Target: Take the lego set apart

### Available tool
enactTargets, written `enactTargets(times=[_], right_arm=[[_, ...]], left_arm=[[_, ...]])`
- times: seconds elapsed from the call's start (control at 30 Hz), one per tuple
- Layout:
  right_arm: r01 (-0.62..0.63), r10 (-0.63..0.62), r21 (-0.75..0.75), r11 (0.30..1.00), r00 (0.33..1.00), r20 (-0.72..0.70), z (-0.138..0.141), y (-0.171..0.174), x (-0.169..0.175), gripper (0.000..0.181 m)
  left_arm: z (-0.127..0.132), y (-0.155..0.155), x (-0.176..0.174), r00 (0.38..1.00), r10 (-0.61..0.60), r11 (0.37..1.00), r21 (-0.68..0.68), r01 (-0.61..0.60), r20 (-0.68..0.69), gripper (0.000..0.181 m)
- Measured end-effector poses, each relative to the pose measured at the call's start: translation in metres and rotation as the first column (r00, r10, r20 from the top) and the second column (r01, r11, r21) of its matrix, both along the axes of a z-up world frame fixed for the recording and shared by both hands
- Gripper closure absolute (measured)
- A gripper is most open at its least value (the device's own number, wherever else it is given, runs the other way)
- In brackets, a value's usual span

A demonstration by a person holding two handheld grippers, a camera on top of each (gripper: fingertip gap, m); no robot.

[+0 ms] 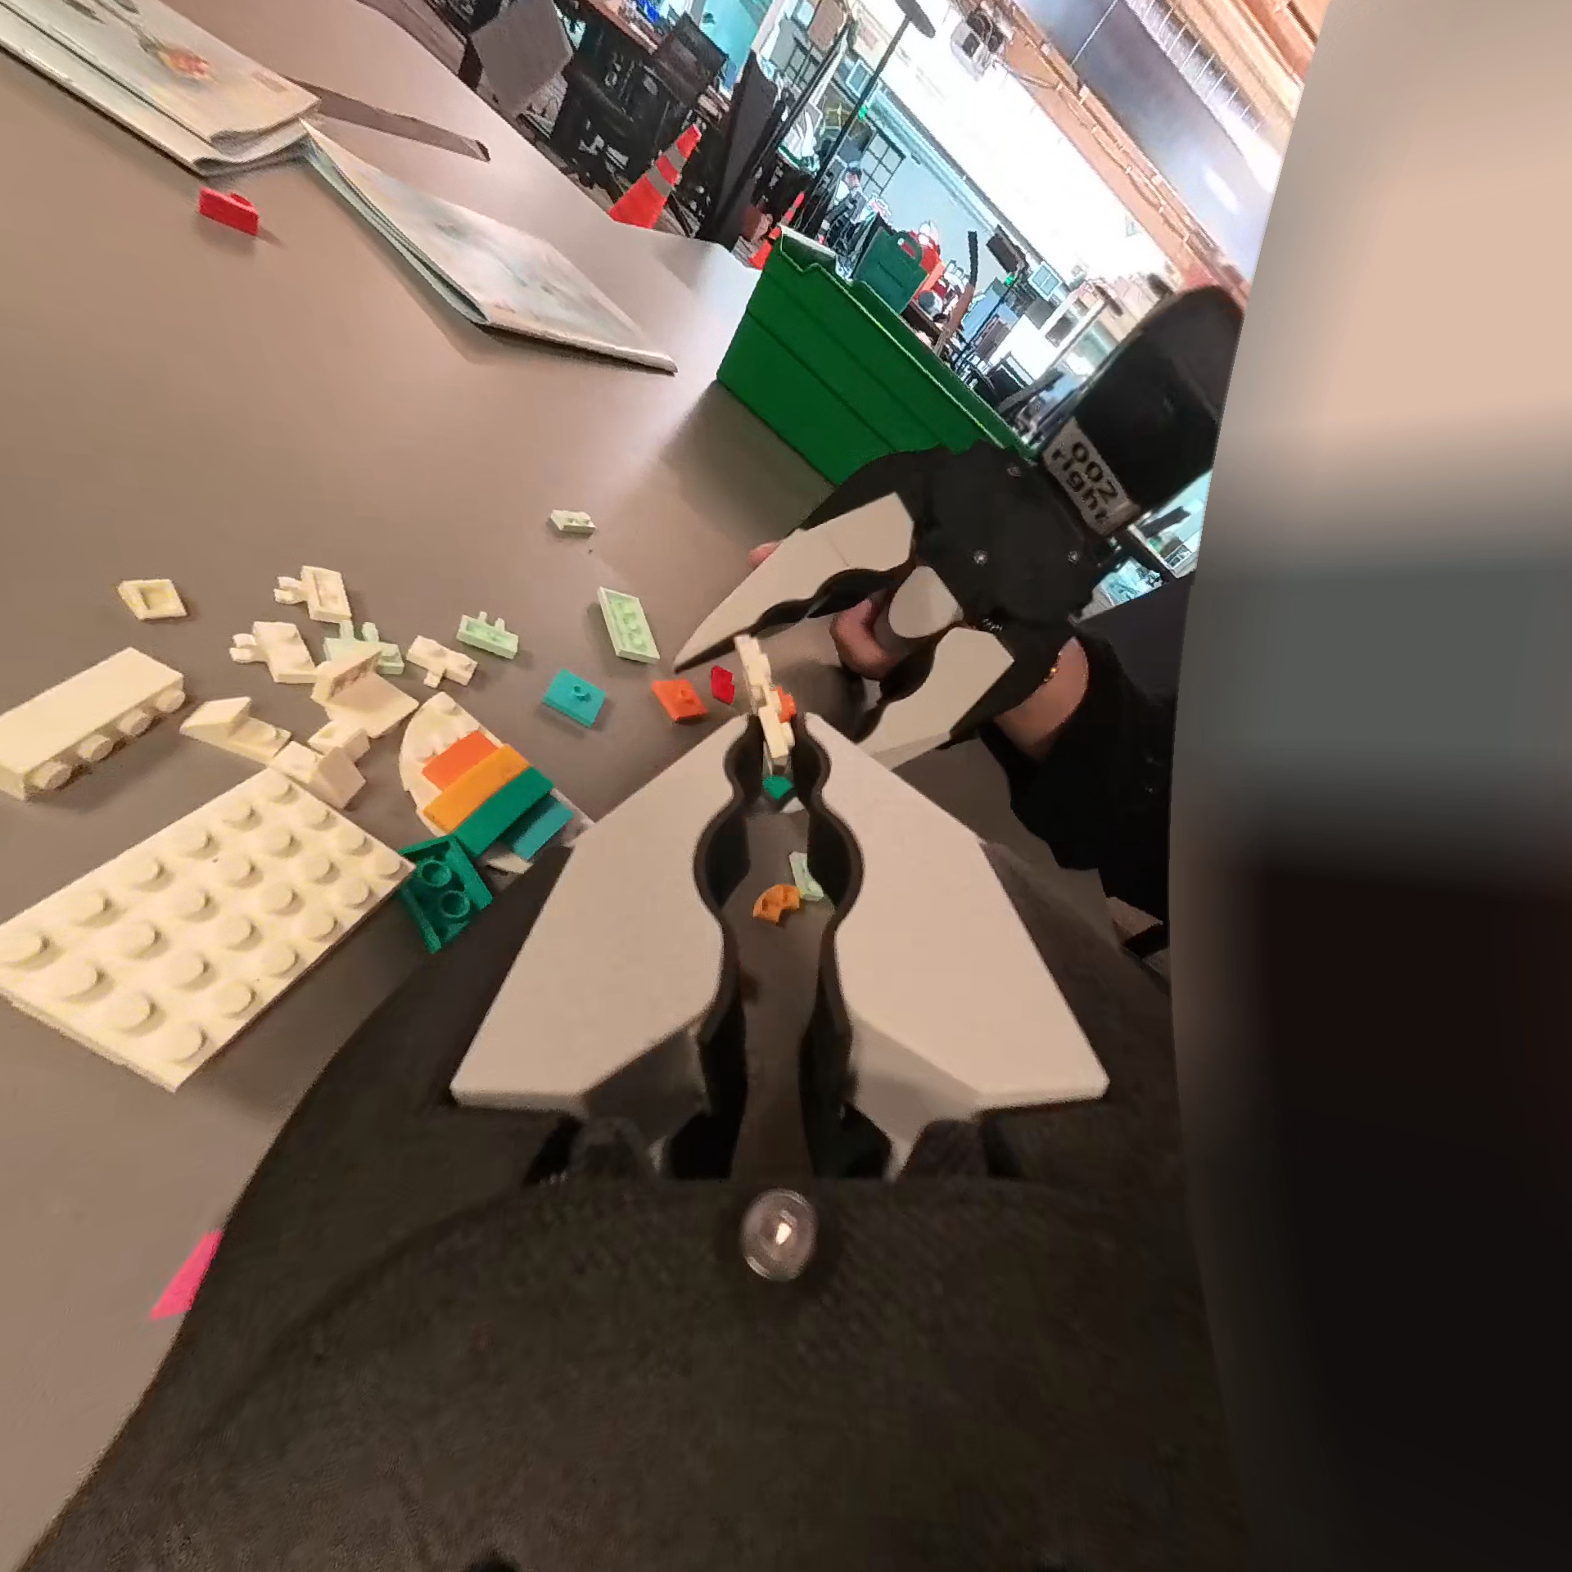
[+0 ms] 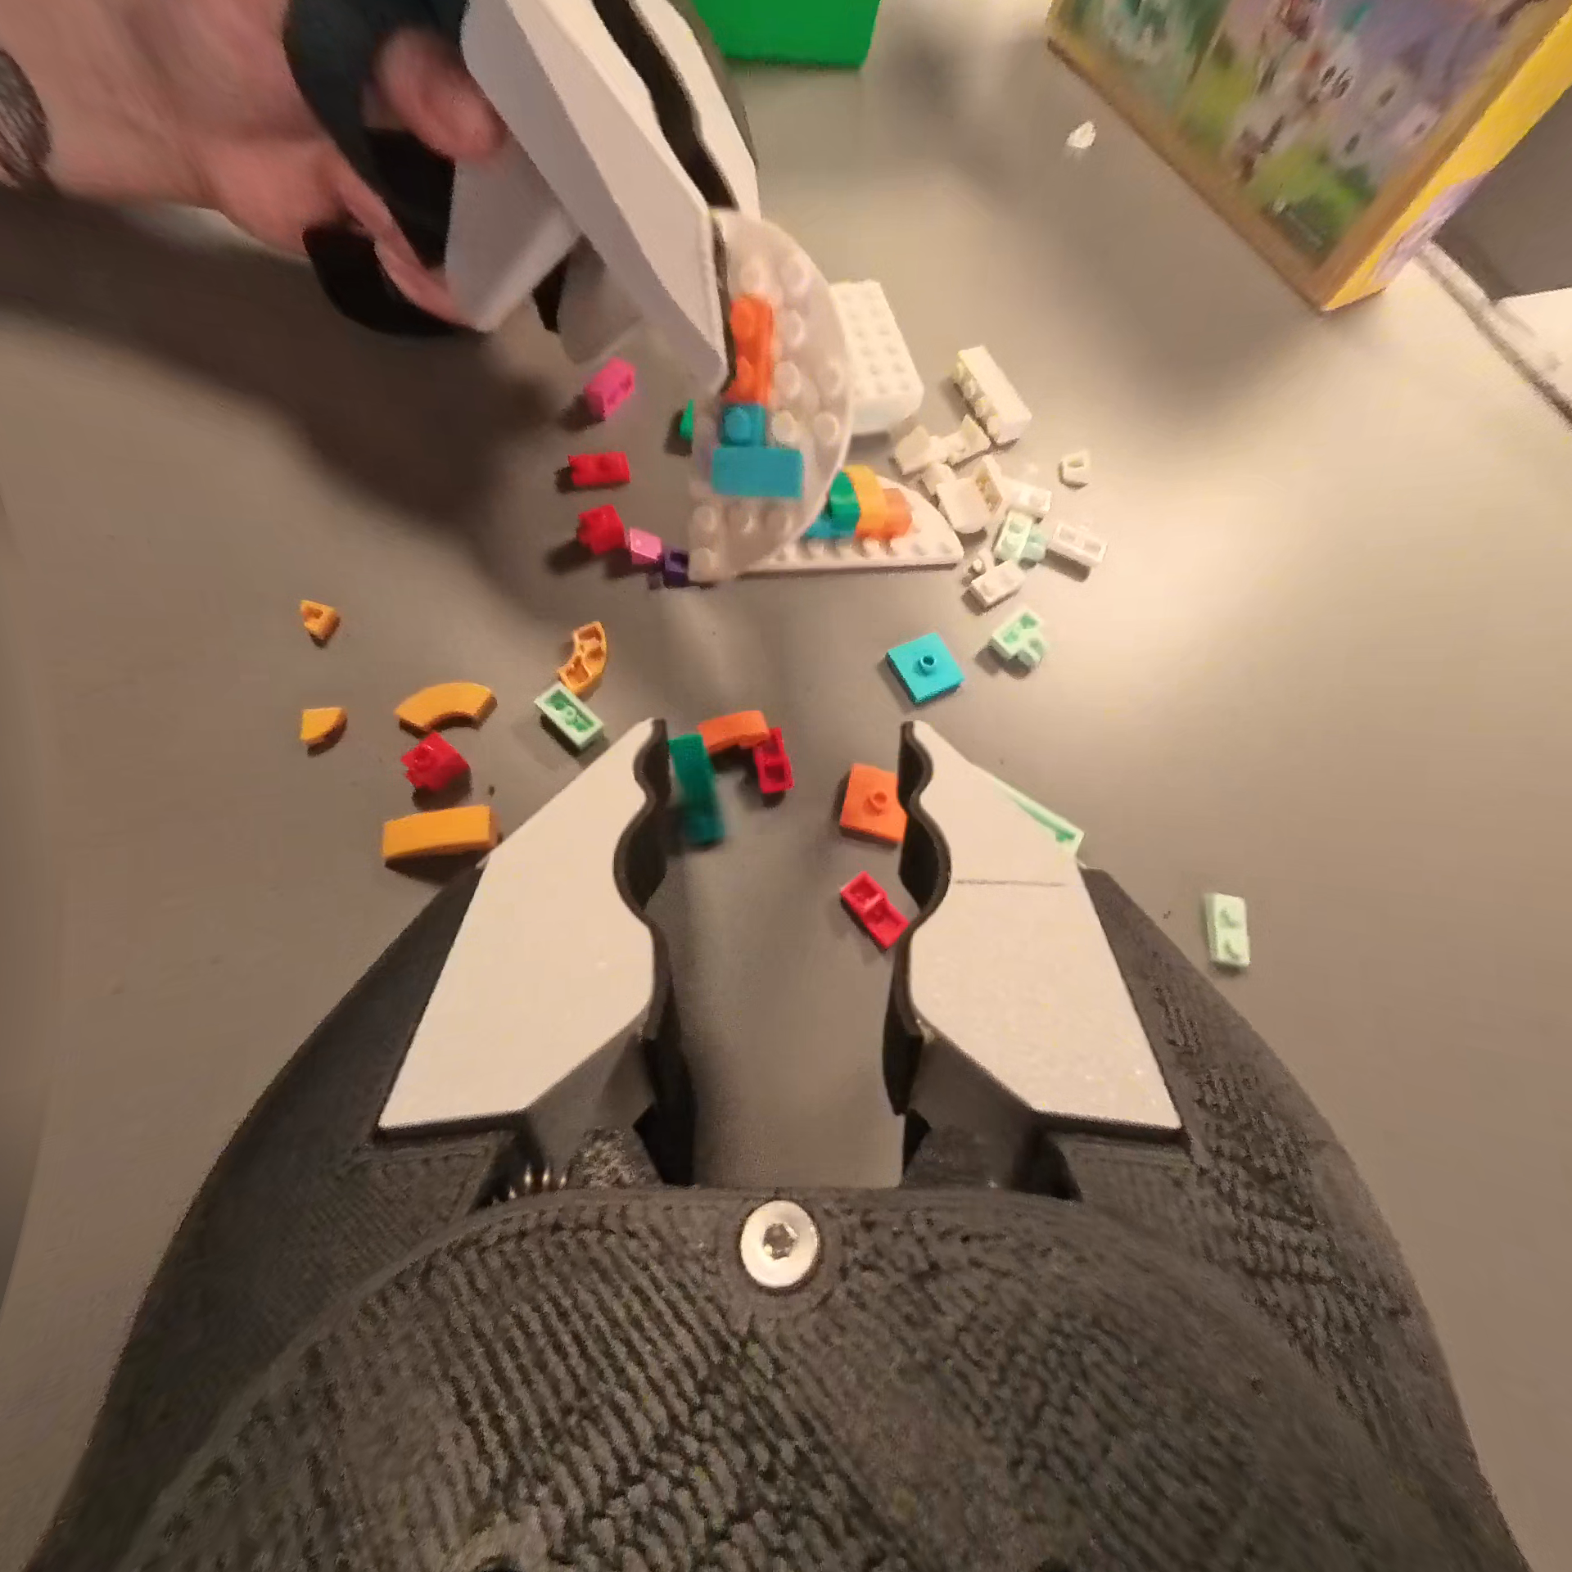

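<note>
My left gripper (image 1: pixel 776 723) is shut on a white half-round plate (image 1: pixel 766 689) and holds it on edge above the grey table (image 1: pixel 340 425). In the right wrist view the left gripper (image 2: pixel 723 281) comes in from the upper left, and the plate (image 2: pixel 800 340) shows orange (image 2: pixel 748 340) and teal bricks (image 2: pixel 757 472) stuck on its studded face. My right gripper (image 2: pixel 778 727) is open and empty, low over loose bricks and short of the plate. In the left wrist view the right gripper (image 1: pixel 772 706) faces mine, its fingers spread on either side of the plate.
A second half-round plate with orange, yellow and teal bricks (image 1: pixel 485 783) lies beside a large white plate (image 1: pixel 196 919). Several small loose bricks (image 2: pixel 442 706) are scattered around. Booklets (image 1: pixel 510 264), a green bin (image 1: pixel 842 374) and the set's box (image 2: pixel 1301 128) stand farther off. Spacing between my two grippers at the tips: around 7 cm.
</note>
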State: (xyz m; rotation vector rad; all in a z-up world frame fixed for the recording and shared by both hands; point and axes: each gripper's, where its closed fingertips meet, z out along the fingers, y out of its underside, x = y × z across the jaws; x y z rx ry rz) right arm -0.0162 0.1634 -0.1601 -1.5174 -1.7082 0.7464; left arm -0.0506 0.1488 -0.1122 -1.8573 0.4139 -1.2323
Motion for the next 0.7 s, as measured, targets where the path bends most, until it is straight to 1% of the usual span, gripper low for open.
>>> enactTargets(times=[0.1, 0.17, 0.27, 0.33, 0.4, 0.47, 0.6, 0.7], right_arm=[[-0.001, 0.01, 0.087, 0.996, 0.995, -0.104, 0.016, -0.002, -0.008, 0.129], [-0.006, 0.037, 0.172, 0.985, 0.984, -0.176, 0.025, -0.004, -0.012, 0.135], [-0.025, 0.09, 0.284, 0.959, 0.972, -0.219, 0.031, -0.011, -0.017, 0.141], [-0.039, 0.122, 0.313, 0.949, 0.96, -0.251, 0.036, -0.019, -0.02, 0.148], [-0.031, 0.126, 0.329, 0.944, 0.954, -0.273, 0.04, -0.023, -0.023, 0.153], [-0.007, 0.095, 0.32, 0.947, 0.961, -0.259, 0.037, -0.021, -0.025, 0.157], [0.055, 0.022, 0.27, 0.961, 0.961, -0.275, 0.04, -0.016, -0.027, 0.162], [0.068, -0.002, 0.224, 0.972, 0.959, -0.284, 0.042, -0.016, -0.028, 0.166]], left_arm=[[0.0, -0.001, 0.001, 1.0, -0.007, 1.0, -0.002, 0.007, 0.0, 0.176], [-0.001, -0.001, 0.001, 1.0, -0.012, 1.0, -0.003, 0.012, 0.0, 0.176], [0.0, 0.0, 0.0, 1.0, -0.006, 1.0, -0.003, 0.006, 0.011, 0.176], [0.0, 0.0, 0.0, 1.0, -0.005, 1.0, -0.006, 0.005, 0.013, 0.176], [-0.001, -0.001, 0.001, 1.0, -0.01, 1.0, -0.007, 0.01, 0.003, 0.176], [-0.002, -0.001, 0.002, 1.0, -0.015, 1.0, -0.009, 0.015, -0.008, 0.176], [-0.002, -0.002, 0.003, 1.0, -0.017, 1.0, -0.004, 0.017, -0.012, 0.176], [-0.002, -0.004, 0.006, 0.999, -0.031, 1.0, 0.003, 0.031, -0.023, 0.176]])
